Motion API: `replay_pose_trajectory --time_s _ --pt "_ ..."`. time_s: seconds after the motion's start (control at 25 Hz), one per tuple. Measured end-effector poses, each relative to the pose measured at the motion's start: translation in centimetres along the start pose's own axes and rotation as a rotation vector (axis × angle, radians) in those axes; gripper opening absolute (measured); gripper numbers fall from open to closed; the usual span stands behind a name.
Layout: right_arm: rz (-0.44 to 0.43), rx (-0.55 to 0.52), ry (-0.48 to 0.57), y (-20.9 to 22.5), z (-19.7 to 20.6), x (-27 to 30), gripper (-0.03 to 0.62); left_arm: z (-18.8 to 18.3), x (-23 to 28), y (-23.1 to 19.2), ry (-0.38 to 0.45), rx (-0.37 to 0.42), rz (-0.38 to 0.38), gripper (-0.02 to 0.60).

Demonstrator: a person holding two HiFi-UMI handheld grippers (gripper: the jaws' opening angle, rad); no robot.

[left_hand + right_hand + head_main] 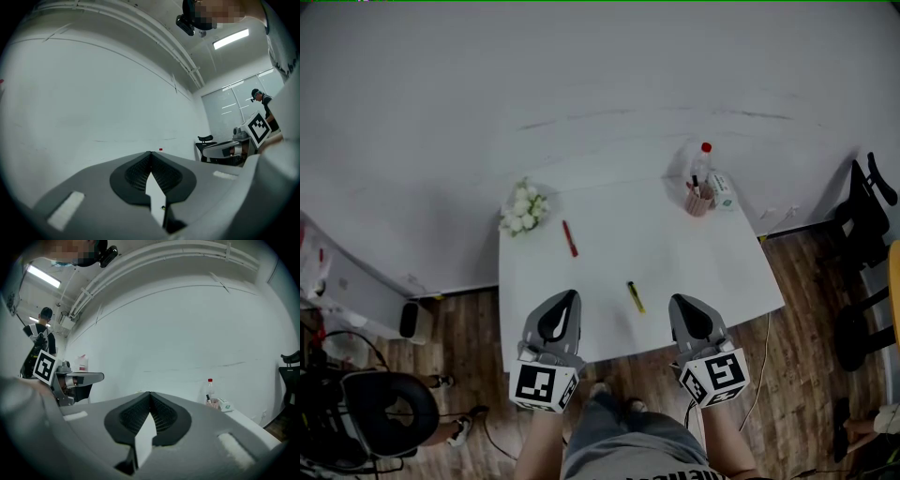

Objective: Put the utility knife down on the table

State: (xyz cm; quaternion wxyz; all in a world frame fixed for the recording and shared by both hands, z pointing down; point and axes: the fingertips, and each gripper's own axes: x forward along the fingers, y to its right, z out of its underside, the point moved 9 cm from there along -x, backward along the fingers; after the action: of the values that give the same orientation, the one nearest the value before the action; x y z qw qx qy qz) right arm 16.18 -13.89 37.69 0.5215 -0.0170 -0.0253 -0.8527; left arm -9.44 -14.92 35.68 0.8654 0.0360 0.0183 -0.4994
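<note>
With left gripper (569,298) and right gripper (678,302) both pinched shut and empty, and the yellow utility knife (635,296) lying flat on the table (675,253) between them, at 3 o'clock of the left, judge the set-down done and hold both tips clear of it

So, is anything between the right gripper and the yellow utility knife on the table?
Nothing visible does. The utility knife lies flat on the bare table, just left of the right gripper, whose jaws are shut and empty. The red item lies farther back.
</note>
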Motion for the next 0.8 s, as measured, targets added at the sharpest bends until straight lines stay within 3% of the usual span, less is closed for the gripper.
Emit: replay_pose_trajectory --time_s 0.8 --pt "-0.013 -0.014 0.033 -0.17 -1.05 -0.05 0.0 -0.5 -0.23 0.38 0.004 0.006 -0.007 0.003"
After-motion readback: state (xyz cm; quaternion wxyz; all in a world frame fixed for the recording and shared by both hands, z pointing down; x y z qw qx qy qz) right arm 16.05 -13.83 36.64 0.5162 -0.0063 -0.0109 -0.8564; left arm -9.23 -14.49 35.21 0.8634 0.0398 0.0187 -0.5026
